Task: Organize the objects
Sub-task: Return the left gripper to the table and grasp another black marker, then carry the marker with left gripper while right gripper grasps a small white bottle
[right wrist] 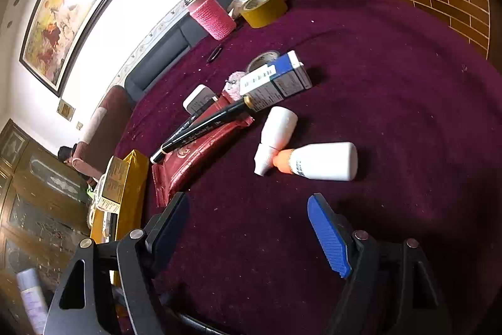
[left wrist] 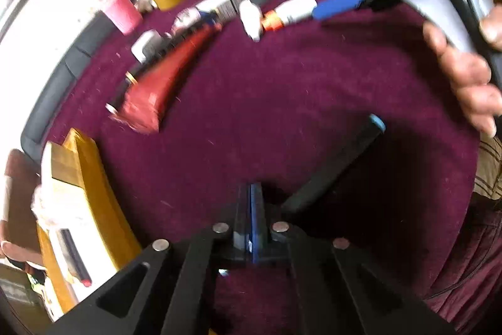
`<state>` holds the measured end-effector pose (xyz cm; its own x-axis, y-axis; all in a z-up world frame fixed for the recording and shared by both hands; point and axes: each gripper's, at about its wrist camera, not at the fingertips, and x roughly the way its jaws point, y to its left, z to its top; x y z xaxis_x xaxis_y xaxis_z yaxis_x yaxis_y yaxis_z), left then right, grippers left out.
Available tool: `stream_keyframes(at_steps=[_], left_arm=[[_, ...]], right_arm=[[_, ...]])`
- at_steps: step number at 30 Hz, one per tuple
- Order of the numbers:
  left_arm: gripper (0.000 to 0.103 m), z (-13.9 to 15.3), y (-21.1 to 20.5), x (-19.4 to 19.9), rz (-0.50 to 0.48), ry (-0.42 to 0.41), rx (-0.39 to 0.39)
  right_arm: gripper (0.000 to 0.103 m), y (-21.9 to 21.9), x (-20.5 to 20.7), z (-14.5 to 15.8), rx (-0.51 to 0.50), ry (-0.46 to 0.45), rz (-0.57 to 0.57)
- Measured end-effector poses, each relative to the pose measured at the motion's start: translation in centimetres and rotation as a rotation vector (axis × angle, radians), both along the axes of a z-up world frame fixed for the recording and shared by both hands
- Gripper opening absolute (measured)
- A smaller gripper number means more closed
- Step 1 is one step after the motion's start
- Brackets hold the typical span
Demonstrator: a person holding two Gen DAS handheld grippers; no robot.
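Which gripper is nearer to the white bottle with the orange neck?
Right. The right gripper is open and sits just short of the white bottle on the purple cloth. The left gripper is shut, farther back across the cloth from the bottle.

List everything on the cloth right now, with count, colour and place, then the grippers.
white bottle: 1, white with orange neck, lying centre
small white bottle: 1, white, touching the orange neck
box: 1, blue and white, behind the bottles
red packet: 1, red, left of centre
black pen: 1, black, lying across red packet
pink cup: 1, pink, far edge
tape roll: 1, yellow, beside pink cup
yellow tray: 1, yellow, left edge
left gripper: shut, holds nothing visible
right gripper: open, empty
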<state>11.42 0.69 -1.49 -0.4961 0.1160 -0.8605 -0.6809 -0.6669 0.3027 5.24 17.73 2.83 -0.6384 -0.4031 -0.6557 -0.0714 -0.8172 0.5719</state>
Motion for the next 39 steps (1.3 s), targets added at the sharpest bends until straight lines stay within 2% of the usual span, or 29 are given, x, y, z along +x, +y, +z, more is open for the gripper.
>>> stream_keyframes(at_steps=[2,3,4,7,9,10,11,14,16,18,19,20,23,26,28,31,35,36,39], left_arm=[[0.0,0.1,-0.2,0.5,-0.003,-0.005,0.009],[0.002,0.3,-0.8,0.5,-0.002,-0.041,0.048],[0.003,0.9,-1.5,0.5,-0.005,-0.079,0.119],[0.009,1.9,-3.1,0.0,-0.004,-0.101,0.229],[0.035,2.7,-3.7,-0.1,-0.018,-0.111,0.275],[0.041,3.0,-3.8,0.3,-0.035,-0.107,0.287],[0.046,3.1,-3.5,0.4,-0.051,-0.097,0.282],[0.046,2.5,-2.1,1.0,-0.131,-0.094,0.221],[0.046,1.4,-0.7,1.4,-0.169,-0.097,0.143],[0.025,0.0,0.5,1.9,-0.176,-0.089,0.051],[0.021,0.5,0.7,2.0,-0.155,-0.078,0.072],[0.015,0.7,0.9,1.7,-0.115,-0.075,0.062],[0.014,1.5,0.1,-0.1,0.044,-0.055,0.107],[0.014,2.3,-2.9,-3.3,0.295,-0.114,0.262],[0.014,2.8,-4.5,-4.4,0.405,-0.155,0.347],[0.014,3.4,-4.1,-3.9,0.427,-0.119,0.326],[0.027,3.5,-2.6,-3.6,0.423,-0.036,0.261],[0.031,3.5,-2.4,-3.7,0.429,-0.017,0.258],[0.035,3.7,-2.9,-3.8,0.456,0.0,0.302]], right_arm=[[0.082,0.4,0.1,-0.1,-0.005,0.002,-0.007],[0.082,0.6,0.1,-0.1,-0.009,0.002,-0.01],[0.082,0.7,0.1,-0.2,-0.012,0.001,-0.013],[0.082,1.0,0.1,-0.4,-0.024,0.0,-0.019],[0.082,1.0,0.1,-0.5,-0.026,-0.003,-0.018],[0.082,1.0,0.1,-0.6,-0.027,-0.005,-0.016],[0.082,1.0,0.1,-0.8,-0.03,-0.008,-0.014],[0.082,0.9,0.1,-1.2,-0.036,-0.018,-0.014],[0.082,0.9,0.1,-1.3,-0.042,-0.022,-0.015],[0.082,1.0,0.2,-1.3,-0.039,-0.019,-0.018],[0.082,1.1,0.3,-1.2,-0.036,-0.017,-0.02],[0.082,1.2,0.4,-1.2,-0.033,-0.014,-0.024],[0.082,1.5,0.4,-1.0,-0.038,-0.009,-0.036],[0.082,1.7,0.4,-0.8,-0.029,-0.005,-0.039],[0.082,1.8,0.4,-0.8,-0.023,-0.007,-0.041],[0.082,1.8,0.3,-0.9,-0.02,-0.013,-0.042],[0.082,1.6,0.0,-0.6,0.007,-0.007,-0.04],[0.082,1.6,0.0,-0.5,0.015,-0.002,-0.04],[0.082,1.9,0.0,0.4,0.041,0.016,-0.045]])
